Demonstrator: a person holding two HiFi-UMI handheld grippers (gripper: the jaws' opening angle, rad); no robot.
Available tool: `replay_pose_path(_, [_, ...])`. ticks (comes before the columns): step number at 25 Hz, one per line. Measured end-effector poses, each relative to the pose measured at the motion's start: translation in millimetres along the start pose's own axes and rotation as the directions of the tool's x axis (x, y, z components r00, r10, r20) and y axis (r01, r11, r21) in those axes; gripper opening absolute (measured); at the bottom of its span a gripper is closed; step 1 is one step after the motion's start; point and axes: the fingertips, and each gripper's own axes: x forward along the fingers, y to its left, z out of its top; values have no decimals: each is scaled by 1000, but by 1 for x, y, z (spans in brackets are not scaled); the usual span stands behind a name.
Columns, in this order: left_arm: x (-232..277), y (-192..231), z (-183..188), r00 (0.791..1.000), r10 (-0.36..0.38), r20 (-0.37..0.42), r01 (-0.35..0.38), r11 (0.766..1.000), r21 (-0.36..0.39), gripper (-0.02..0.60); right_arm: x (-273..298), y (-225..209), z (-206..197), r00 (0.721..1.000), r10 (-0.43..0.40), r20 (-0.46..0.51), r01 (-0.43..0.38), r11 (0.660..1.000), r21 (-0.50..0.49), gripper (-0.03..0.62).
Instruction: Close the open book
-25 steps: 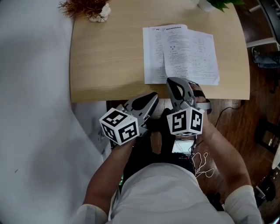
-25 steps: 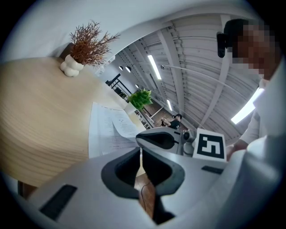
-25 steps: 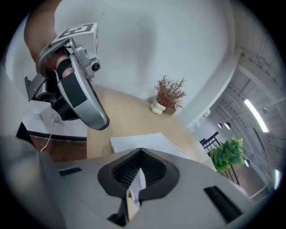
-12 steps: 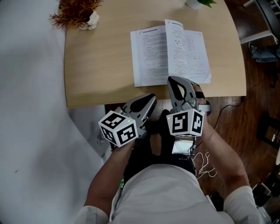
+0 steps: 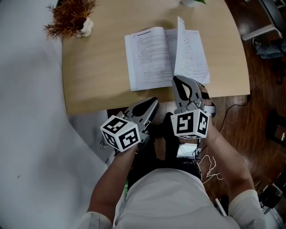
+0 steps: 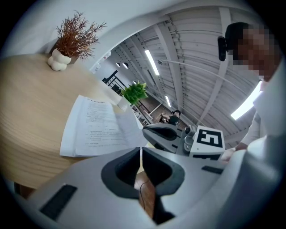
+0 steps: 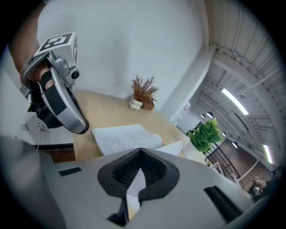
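The open book (image 5: pixel 149 56) lies on the wooden table (image 5: pixel 96 76), its left page flat. Its right page (image 5: pixel 190 49) stands lifted, almost upright over the spine. My right gripper (image 5: pixel 181 82) is at the table's near edge, shut on that page's lower edge; white paper shows between its jaws in the right gripper view (image 7: pixel 140 152). My left gripper (image 5: pixel 151 103) hangs just off the table's front edge, below the book, shut on nothing (image 6: pixel 140 150). The left gripper view shows the book (image 6: pixel 94 129) with the right gripper (image 6: pixel 163 133) beside it.
A dried reddish plant in a white vase (image 5: pixel 71 20) stands at the table's far left corner. A green potted plant (image 5: pixel 192 2) sits behind the book. Dark wooden floor with cables (image 5: pixel 232 112) lies to the right; a white wall (image 5: pixel 27 112) runs along the left.
The book's right page has risen from flat to nearly upright, held in my right gripper. The left gripper has hardly moved.
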Motion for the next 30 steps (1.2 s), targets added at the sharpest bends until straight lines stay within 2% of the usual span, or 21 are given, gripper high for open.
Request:
replay_pose_path(16, [30, -13, -11, 999, -5, -36, 5, 1000, 0, -2, -8, -23, -40, 999, -32, -34, 35, 995, 90, 2])
replay_pose_path(30, [49, -22, -18, 998, 0, -65, 0, 1000, 2, -2, -12, -38, -83, 995, -52, -84, 69, 977, 204, 2])
